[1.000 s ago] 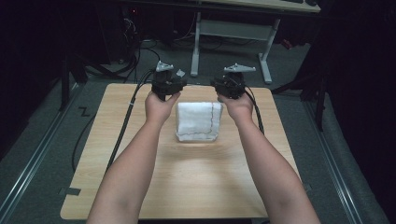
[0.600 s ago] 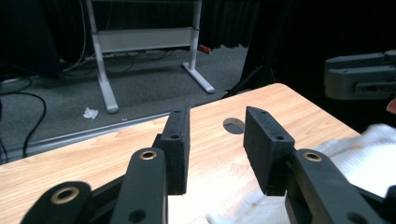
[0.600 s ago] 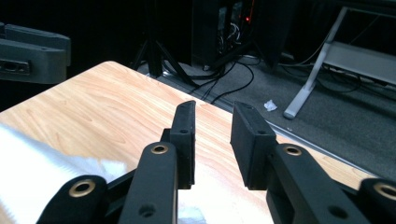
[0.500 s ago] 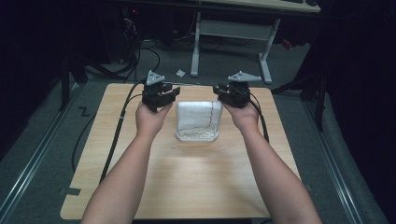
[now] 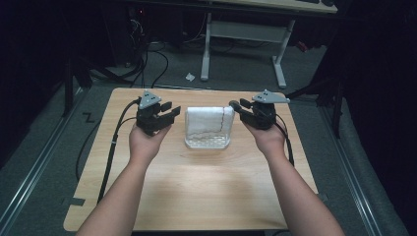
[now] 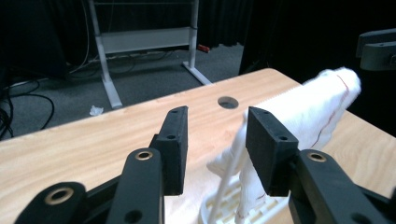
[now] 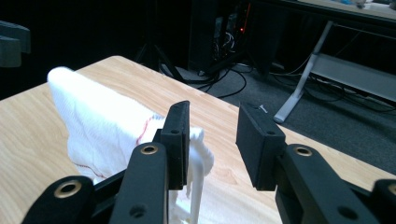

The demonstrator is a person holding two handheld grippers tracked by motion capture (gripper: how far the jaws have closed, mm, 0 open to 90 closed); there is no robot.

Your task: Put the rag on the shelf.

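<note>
Bench [image 5: 211, 191]: light wood top, sits on grey carpet in a pretty dark room, with a round hole [image 6: 228, 102] in it past the cloth in the left gripper view
Cloth [image 5: 207, 122]: white towel with a thin red line along it, draped over a white plastic rack [image 5: 206, 143] so it stands up like a little tent, about mid-bench toward the far side
Left gripper [image 5: 166, 116]: held just left of the cloth, not touching it, jaws spread apart with nothing between them; in its own view the cloth [image 6: 299, 116] is right behind the right-hand jaw
Right gripper [image 5: 238, 107]: just right of the cloth, also clear of it, jaws gaping and empty; in its own view the cloth [image 7: 100, 123] sits behind the left-hand jaw
Hands: left hand [image 5: 146, 141] and right hand [image 5: 268, 137] each wrap a gripper from below, bare forearms coming in from the near edge
Background: a white-legged desk frame [image 5: 241, 37] and loose cables [image 5: 147, 64] on the floor beyond the bench
</note>
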